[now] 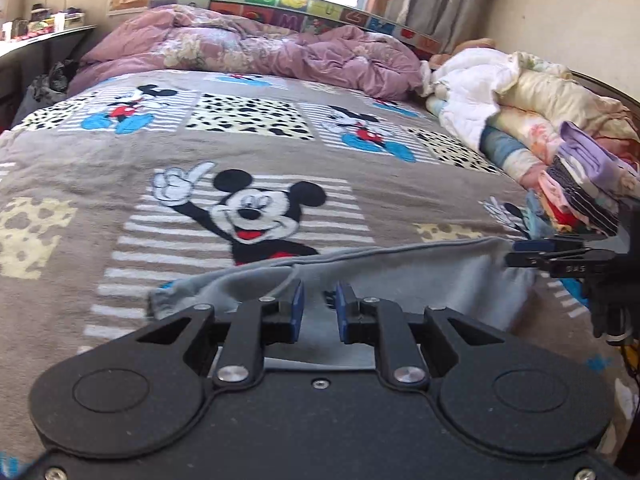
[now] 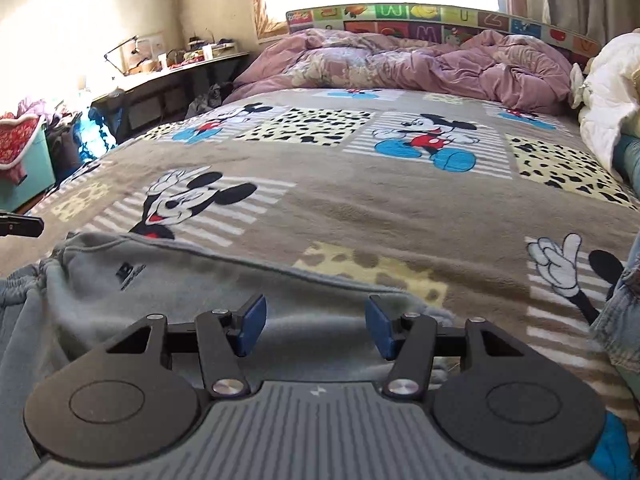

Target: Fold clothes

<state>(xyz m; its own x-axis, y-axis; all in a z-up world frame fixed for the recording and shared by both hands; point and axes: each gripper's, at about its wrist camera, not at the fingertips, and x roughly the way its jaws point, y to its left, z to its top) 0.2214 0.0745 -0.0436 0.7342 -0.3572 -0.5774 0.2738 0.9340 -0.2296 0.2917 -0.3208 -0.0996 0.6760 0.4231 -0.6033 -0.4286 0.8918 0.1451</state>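
Grey sweatpants (image 1: 420, 276) lie on the Mickey Mouse blanket (image 1: 280, 152) at the near edge of the bed. In the right wrist view the sweatpants (image 2: 168, 280) show an elastic waistband at the left and a small dark logo. My left gripper (image 1: 320, 308) hovers over the grey fabric with its blue pads a narrow gap apart, nothing between them. My right gripper (image 2: 316, 326) is open wide just above the sweatpants. The right gripper (image 1: 560, 260) also shows at the right edge of the left wrist view, over the garment's right end.
A crumpled purple duvet (image 1: 256, 48) lies at the head of the bed. A pile of folded and loose clothes and quilts (image 1: 540, 128) sits along the right side. A desk with clutter (image 2: 172, 64) and a teal bin (image 2: 24, 160) stand left of the bed.
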